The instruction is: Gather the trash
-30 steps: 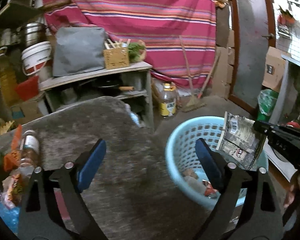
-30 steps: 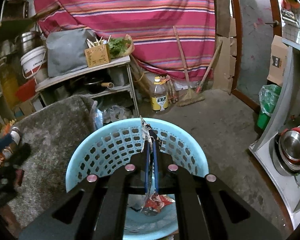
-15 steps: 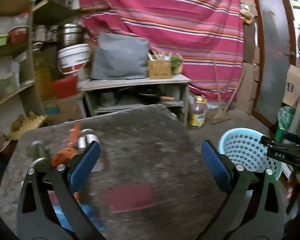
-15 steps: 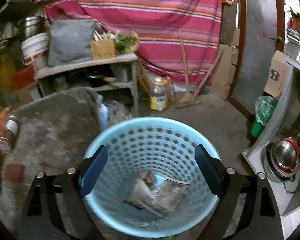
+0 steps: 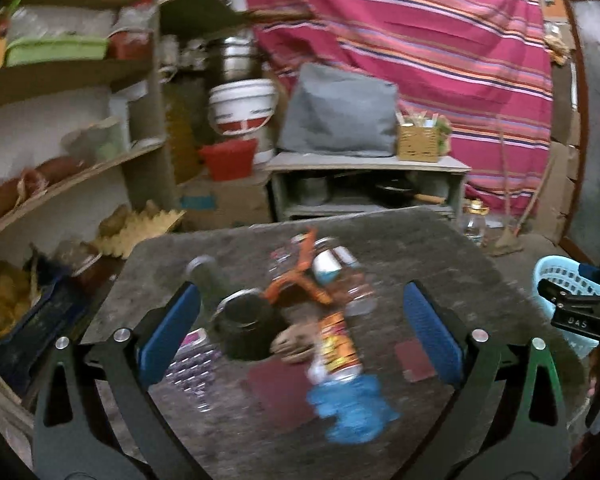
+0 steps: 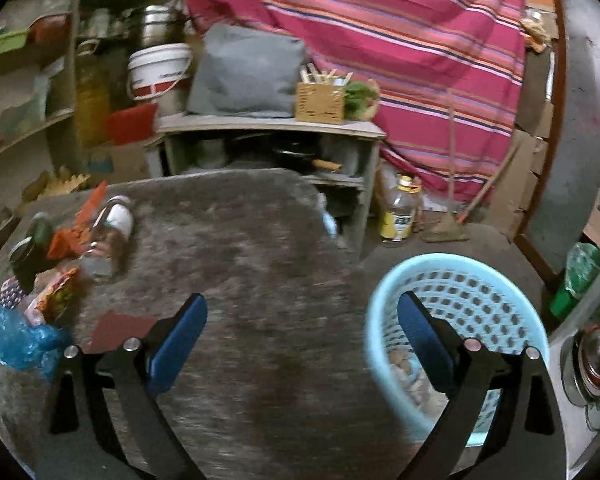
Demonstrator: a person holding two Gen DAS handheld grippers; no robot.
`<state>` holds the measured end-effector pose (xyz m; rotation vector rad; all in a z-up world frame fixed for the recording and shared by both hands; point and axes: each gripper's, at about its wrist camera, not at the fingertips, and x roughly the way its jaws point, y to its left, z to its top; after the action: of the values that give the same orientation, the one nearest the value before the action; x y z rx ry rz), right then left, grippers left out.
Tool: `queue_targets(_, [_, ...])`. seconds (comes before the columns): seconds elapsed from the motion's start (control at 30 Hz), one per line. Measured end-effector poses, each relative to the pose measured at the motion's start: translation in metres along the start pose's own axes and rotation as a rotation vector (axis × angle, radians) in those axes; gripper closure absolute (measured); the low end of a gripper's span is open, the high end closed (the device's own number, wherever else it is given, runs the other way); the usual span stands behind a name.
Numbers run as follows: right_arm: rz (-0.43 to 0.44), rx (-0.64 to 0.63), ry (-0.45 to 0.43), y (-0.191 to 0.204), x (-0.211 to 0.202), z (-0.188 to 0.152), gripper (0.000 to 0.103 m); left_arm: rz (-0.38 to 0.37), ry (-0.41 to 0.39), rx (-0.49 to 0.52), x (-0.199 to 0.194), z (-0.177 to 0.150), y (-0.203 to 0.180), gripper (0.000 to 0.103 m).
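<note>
A pile of trash lies on the grey fuzzy table (image 5: 400, 248): a clear plastic bottle (image 5: 340, 276), an orange wrapper (image 5: 300, 280), a dark tin can (image 5: 244, 320), a colourful snack packet (image 5: 336, 344), a blue plastic bag (image 5: 352, 404) and dark red cards (image 5: 280, 392). My left gripper (image 5: 300, 332) is open, just above and before the pile. My right gripper (image 6: 300, 340) is open and empty over the table's right part, beside the light blue basket (image 6: 460, 280), which holds some trash (image 6: 412, 376). The pile shows at the left in the right wrist view (image 6: 60, 264).
Wooden shelves (image 5: 80, 172) with clutter stand at the left. A low shelf unit (image 5: 364, 184) with a grey cushion and a wicker box stands behind the table. A striped curtain (image 5: 440, 60), an oil bottle (image 6: 398, 216), a broom and a green bag (image 6: 580, 272) are on the floor side.
My right gripper opened and dropped the printed wrapper into the basket, then swung left over the table. My left gripper swung left from the basket to the trash pile.
</note>
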<state>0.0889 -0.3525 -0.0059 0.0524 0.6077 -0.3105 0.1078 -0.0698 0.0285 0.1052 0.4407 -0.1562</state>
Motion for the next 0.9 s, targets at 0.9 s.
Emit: queue_targets(0.9, [0.046,-0.240,0.036,0.131,0.029,-0.014,0.009,0.113,0.123,-0.076,0.037,-0.051,0.089,0.005])
